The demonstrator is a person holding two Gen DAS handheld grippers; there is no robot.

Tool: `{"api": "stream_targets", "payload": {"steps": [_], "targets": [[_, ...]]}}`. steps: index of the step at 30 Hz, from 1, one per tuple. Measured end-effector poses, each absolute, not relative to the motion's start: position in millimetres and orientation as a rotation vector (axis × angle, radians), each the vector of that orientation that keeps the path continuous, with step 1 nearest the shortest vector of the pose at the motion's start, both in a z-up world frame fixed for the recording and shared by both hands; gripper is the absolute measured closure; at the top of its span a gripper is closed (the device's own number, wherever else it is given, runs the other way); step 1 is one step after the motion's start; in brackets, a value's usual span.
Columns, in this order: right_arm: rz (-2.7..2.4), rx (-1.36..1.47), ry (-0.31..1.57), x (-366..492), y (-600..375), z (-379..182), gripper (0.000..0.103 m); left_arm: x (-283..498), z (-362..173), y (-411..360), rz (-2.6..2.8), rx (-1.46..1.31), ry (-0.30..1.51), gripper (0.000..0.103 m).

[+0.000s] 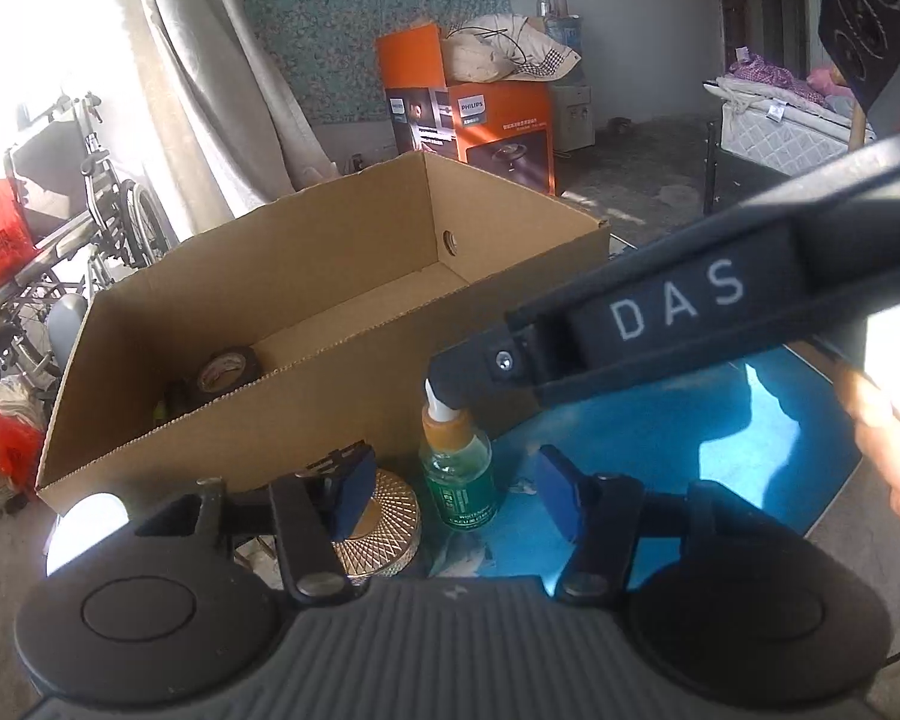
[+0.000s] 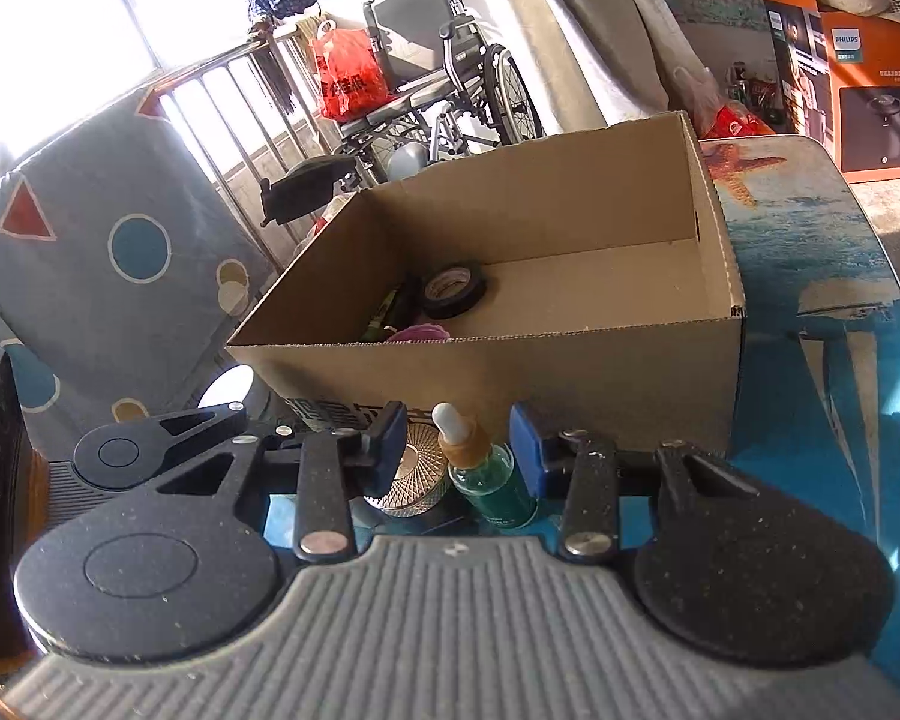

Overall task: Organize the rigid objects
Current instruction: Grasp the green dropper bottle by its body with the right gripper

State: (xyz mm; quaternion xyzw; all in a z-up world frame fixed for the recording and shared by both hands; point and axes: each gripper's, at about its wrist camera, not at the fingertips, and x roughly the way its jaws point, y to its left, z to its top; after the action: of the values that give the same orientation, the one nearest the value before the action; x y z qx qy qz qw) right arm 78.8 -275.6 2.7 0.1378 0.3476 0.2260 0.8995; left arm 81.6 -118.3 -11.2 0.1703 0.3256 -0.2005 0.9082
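A green glass dropper bottle (image 1: 459, 480) with a white bulb stands upright on the blue table, just in front of the cardboard box (image 1: 342, 276). It stands between the fingers of my left gripper (image 1: 453, 495), which is open, with gaps on both sides. A finger (image 1: 474, 360) of the right gripper reaches in from the right at the bulb. In the right wrist view the bottle (image 2: 486, 474) stands between the pads of my right gripper (image 2: 456, 450). That gripper is open, with a gap at its left pad. A gold patterned lid (image 1: 384, 516) (image 2: 414, 468) lies left of the bottle.
The box (image 2: 570, 372) holds a black tape roll (image 2: 453, 291) and small items in its left end. An orange carton (image 1: 480, 114), a wheelchair (image 2: 450, 78) and a patterned cushion (image 2: 120, 240) stand around the table (image 2: 810, 360). A hand (image 1: 894, 450) shows at the right.
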Motion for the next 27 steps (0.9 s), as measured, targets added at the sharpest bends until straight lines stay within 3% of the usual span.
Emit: {"api": "stream_targets", "payload": {"steps": [6,12,27], "targets": [[0.487,0.248,0.751,96,-262,-8,0.078,98,-21,-119,-0.431,0.338,0.701,0.059],[0.509,0.227,0.753,104,-257,-12,0.085,109,-28,-119,-0.435,0.325,0.713,0.065],[0.451,0.214,0.788,77,-281,-6,0.088,88,-28,-127,-0.541,0.242,0.734,0.065]]}}
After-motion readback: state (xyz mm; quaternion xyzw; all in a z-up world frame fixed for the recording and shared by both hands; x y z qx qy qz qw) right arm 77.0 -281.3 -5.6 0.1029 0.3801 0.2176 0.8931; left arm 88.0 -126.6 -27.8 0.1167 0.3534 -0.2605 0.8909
